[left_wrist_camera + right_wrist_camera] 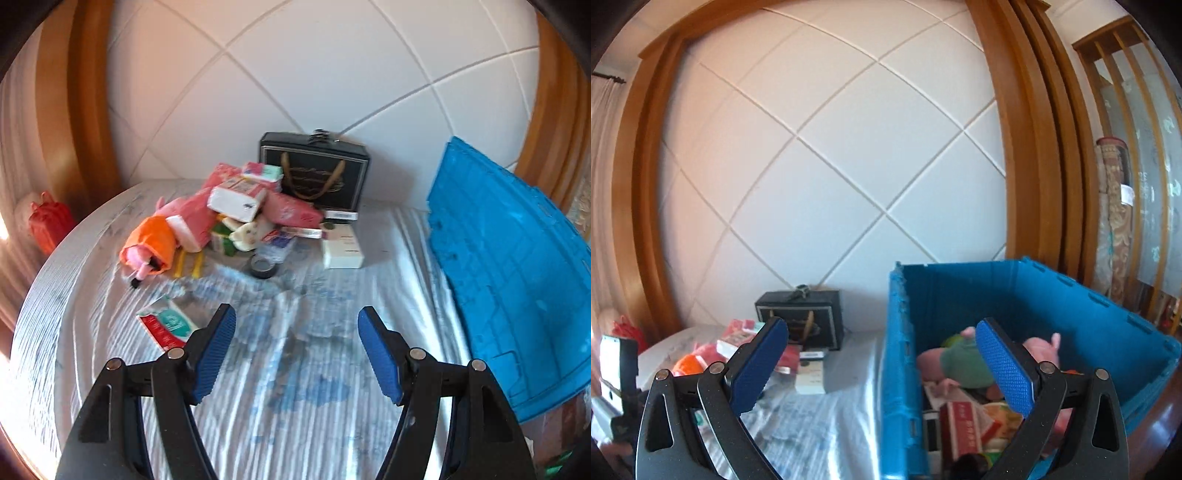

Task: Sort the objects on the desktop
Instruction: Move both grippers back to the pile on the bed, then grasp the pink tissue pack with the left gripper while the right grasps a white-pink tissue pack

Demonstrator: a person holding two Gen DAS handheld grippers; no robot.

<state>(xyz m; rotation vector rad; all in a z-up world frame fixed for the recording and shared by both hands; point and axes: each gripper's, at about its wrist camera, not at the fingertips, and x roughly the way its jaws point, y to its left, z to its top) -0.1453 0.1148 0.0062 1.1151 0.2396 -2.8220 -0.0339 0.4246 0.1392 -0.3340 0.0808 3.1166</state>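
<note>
A heap of objects lies at the back of the cloth-covered table: a pink plush in an orange dress (153, 247), pink and white packets (240, 197), a roll of dark tape (263, 266) and a white box (341, 247). A red-and-green sachet (168, 325) lies apart, just left of my left gripper (297, 317), which stands open and empty over bare cloth. My right gripper (882, 334) is open and empty too, above the left wall of the blue crate (899, 354). Inside the crate lie a pink plush in green (960, 360) and a red box (964, 424).
A black gift box with gold handles (317, 171) stands against the white quilted wall. The blue crate (517, 266) fills the right side. A red bag (50, 223) sits off the table's left edge. A device with a white screen (618, 363) shows at the far left.
</note>
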